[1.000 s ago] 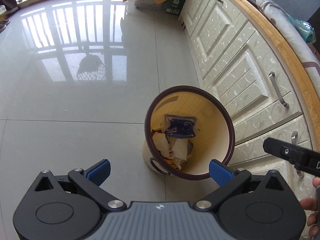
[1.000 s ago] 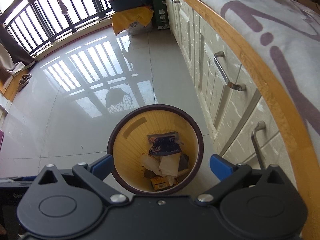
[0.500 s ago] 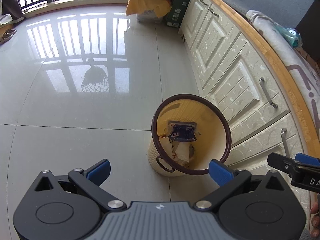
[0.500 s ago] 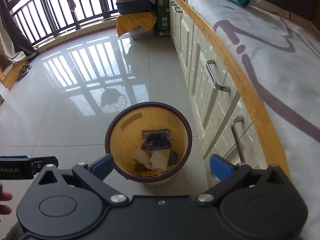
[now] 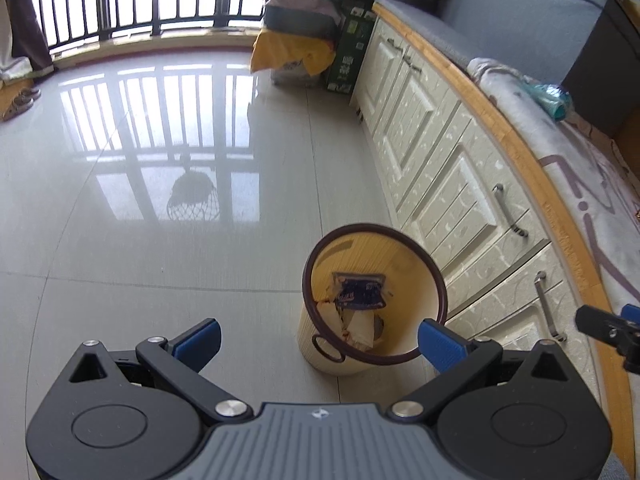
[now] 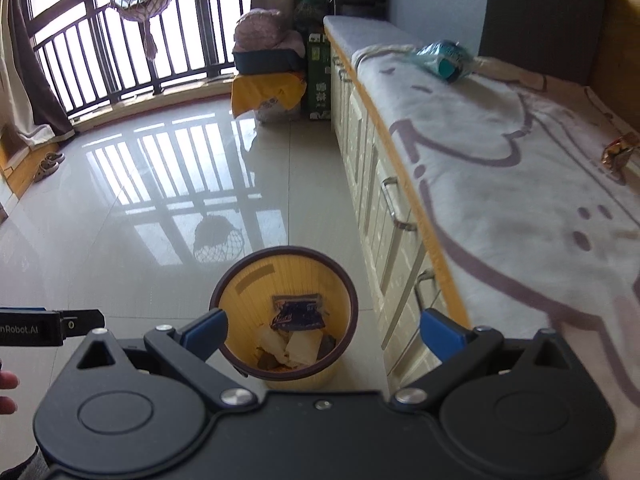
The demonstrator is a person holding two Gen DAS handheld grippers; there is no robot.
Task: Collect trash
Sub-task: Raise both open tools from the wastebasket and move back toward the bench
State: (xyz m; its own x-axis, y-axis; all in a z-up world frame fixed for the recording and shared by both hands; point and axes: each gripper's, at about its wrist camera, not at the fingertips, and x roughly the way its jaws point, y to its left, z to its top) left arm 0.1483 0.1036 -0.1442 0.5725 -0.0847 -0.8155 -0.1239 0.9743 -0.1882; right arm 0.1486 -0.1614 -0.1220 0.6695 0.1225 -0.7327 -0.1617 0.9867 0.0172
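Trash already sits in the yellow bin point(image 6: 282, 280), which stands on the glossy tiled floor point(image 5: 160, 240) just ahead of and below both grippers. The left gripper point(image 5: 320, 342) hangs with its blue-padded fingers spread wide and nothing between them; the bin lies ahead and slightly to its right, with the bin's near rim level with the right fingertip. The right gripper point(image 6: 324, 330) is likewise spread wide and empty, and the bin shows straight ahead in the gap between its fingers. A dark blue wrapper point(image 6: 298, 316) leans against the bin's inner wall above crumpled pale papers point(image 6: 300, 346). To the right of both grippers runs a row of cream cabinets point(image 5: 448, 184), and above them a cushioned bench covered by a pale blanket point(image 6: 500, 184). Far ahead on the blanket lies a teal plastic bundle point(image 6: 444, 58), and out to the right of the right gripper a small orange wrapper point(image 6: 618, 152).
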